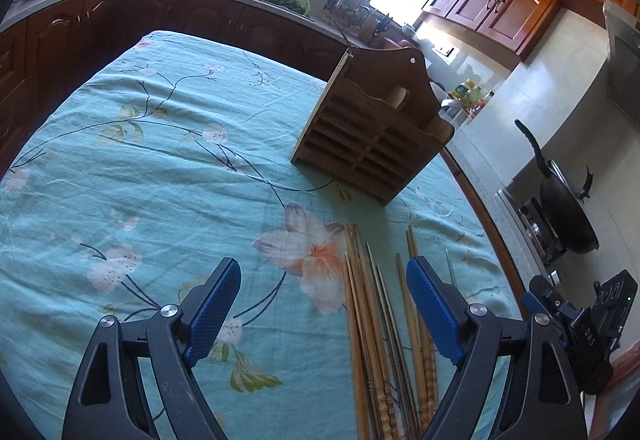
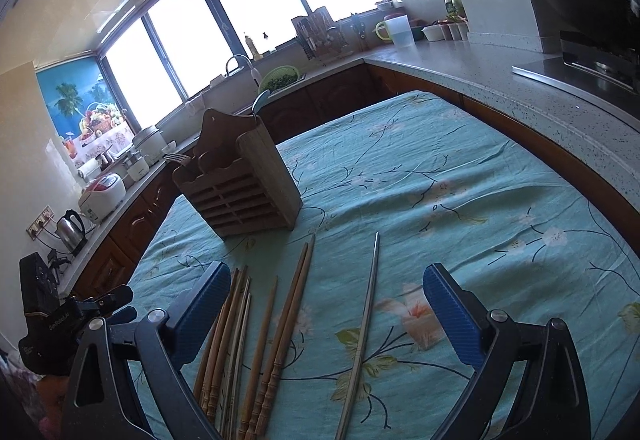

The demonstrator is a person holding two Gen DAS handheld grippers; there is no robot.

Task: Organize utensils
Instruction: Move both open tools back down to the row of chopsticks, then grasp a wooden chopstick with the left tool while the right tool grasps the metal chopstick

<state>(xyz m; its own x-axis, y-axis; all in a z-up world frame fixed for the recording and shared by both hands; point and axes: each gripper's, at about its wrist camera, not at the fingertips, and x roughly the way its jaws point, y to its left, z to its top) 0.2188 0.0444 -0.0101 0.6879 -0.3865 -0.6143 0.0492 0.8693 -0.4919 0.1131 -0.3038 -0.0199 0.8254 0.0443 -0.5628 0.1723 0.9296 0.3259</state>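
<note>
Chopsticks (image 2: 256, 344) loose on cloth (image 2: 440, 167), rack (image 2: 244, 183) beyond. Left gripper (image 1: 324, 304), right gripper (image 2: 324, 304): 2 empty, spread wide. Likely next: pinching 1 stick, then slotting into rack.

Chopsticks' (image 2: 256, 344) handle ends cut off, perhaps longer.

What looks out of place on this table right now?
The chopsticks lie loose on the floral tablecloth instead of in the wooden utensil holder, and one metal chopstick lies apart from the rest.
</note>
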